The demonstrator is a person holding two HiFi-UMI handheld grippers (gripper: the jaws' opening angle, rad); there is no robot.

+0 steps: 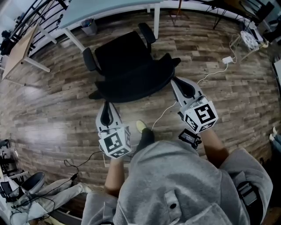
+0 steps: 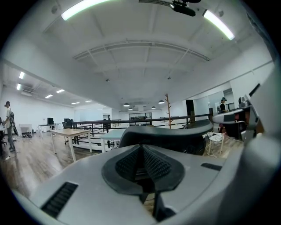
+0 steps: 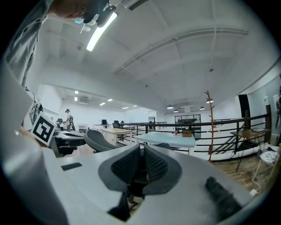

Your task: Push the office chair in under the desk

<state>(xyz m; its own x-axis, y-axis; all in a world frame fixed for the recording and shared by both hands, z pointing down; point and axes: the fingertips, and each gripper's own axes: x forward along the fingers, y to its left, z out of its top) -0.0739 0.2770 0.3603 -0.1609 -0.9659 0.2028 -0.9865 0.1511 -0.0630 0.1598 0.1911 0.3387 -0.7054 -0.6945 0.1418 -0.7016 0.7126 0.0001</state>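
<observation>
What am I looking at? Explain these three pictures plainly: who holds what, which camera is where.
No robot here: a person in a grey hoodie holds tongs in each hand. The head view looks down from a camera on their head: left tongs, right tongs, both tips by the back of a black office chair facing a pale-topped desk on a wooden floor. The two gripper views come from cameras riding on the tongs, looking along them. Both tongs are shut and hold nothing.

no readable text, labels, numbers
</observation>
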